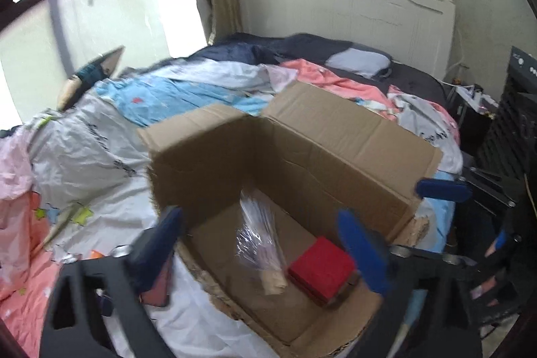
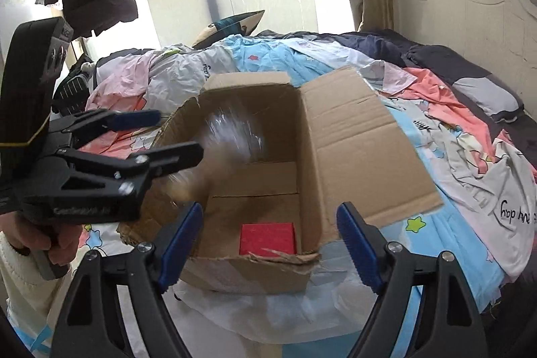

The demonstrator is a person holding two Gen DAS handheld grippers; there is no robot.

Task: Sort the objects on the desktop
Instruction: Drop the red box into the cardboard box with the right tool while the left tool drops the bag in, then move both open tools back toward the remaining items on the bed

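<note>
Left gripper: held over the near-left rim of the cardboard box, pointing down into it; jaws spread wide, nothing between them. In the right wrist view it enters from the left, roughly level, its fingers reaching over the box's left wall.
Left hand: wrapped around the gripper's handle, below a pale sleeve.
Right gripper: low at the near end of the box, aimed along its length; jaws spread, empty.
Clear plastic bag: blurred, inside the box by its left wall, just beside the left gripper's fingers; whether it touches the bottom cannot be told.
Red box: lying flat on the bottom of the cardboard box, at its near end, just right of the bag.
Cardboard box: open, flaps folded outward, sitting on the bed among crumpled sheets and clothes.
Headboard: white, behind the bed.
</note>
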